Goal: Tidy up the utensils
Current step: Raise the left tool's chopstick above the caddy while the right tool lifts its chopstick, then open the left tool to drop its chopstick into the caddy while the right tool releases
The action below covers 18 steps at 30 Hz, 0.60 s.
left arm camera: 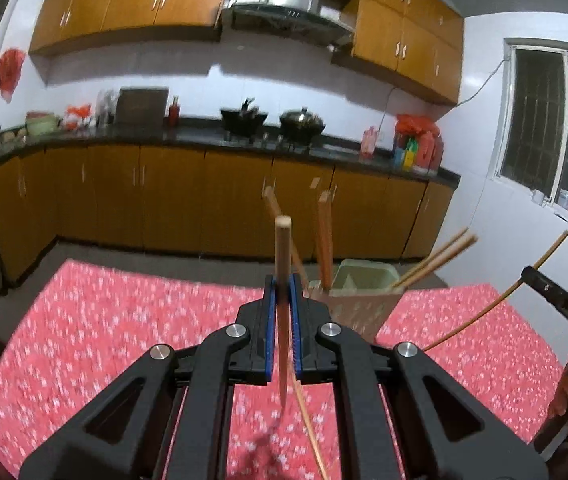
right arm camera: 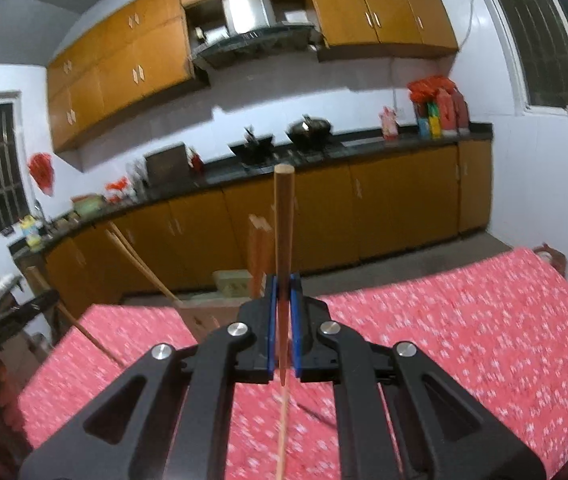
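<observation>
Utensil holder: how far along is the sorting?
Done: the green utensil holder on the red tablecloth already has several wooden chopsticks standing in it. In hand: the left gripper and the right gripper are each shut on one chopstick, raised above the table. Left: drop both into the holder. No other loose utensils are in view on the cloth.

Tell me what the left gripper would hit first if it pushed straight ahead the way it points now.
Probably the utensil holder. The left gripper, shut on a wooden chopstick, points slightly down over the red tablecloth, and the holder stands just right of its line. Depth is unclear, so it might pass alongside.
</observation>
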Motion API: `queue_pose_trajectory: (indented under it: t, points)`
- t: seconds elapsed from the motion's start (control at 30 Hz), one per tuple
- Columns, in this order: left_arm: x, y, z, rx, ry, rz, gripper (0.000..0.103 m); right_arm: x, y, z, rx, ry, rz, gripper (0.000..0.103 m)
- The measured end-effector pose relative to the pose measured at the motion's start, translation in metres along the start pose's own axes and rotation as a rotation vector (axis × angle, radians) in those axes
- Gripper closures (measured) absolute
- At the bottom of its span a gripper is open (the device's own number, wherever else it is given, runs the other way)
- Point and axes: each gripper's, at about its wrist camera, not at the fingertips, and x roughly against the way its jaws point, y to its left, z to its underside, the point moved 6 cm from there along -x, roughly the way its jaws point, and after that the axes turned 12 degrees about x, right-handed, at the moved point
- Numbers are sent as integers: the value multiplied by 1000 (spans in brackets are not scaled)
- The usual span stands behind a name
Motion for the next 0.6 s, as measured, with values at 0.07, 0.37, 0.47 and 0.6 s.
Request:
queue_pose_trajectory:
  t: [0.07, 0.37, 0.47, 0.6]
  points:
    - [1, -10, -11, -15, -22, 15, 96, 3, 6, -13, 5, -28, -19, 95]
    - [-4, -61, -68, -17, -163, 74, 96, -17, 30, -57, 43, -97, -47, 95]
    - [-11, -73, -85, -4, -218, 72, 96, -31, 31, -64, 44, -97, -45, 95]
    - [-30, -79, -99, 49, -254, 65, 96, -47, 24, -74, 22, -105, -35, 95]
